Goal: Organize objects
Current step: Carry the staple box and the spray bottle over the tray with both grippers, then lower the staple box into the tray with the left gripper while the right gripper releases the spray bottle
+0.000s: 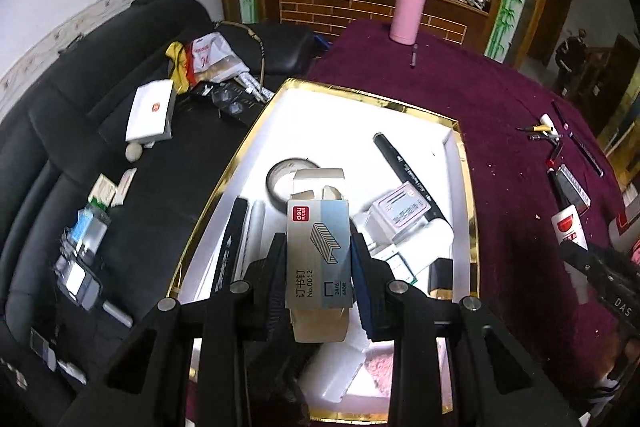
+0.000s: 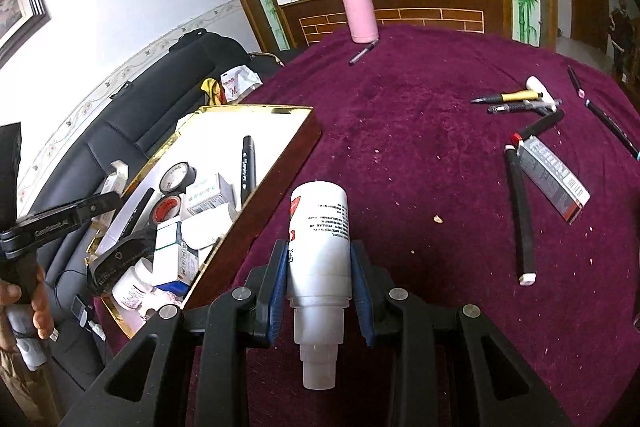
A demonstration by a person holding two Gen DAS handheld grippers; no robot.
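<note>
The left gripper (image 1: 319,259) clamps a box of staples (image 1: 318,251), its end flaps open, low in the centre of the frame above the gold-rimmed tray (image 1: 466,163) holding tape, a marker and small boxes. The right gripper (image 2: 319,263) grips a white bottle (image 2: 319,227), cap toward the camera, at lower centre over the purple tablecloth (image 2: 420,155), just right of the tray.
</note>
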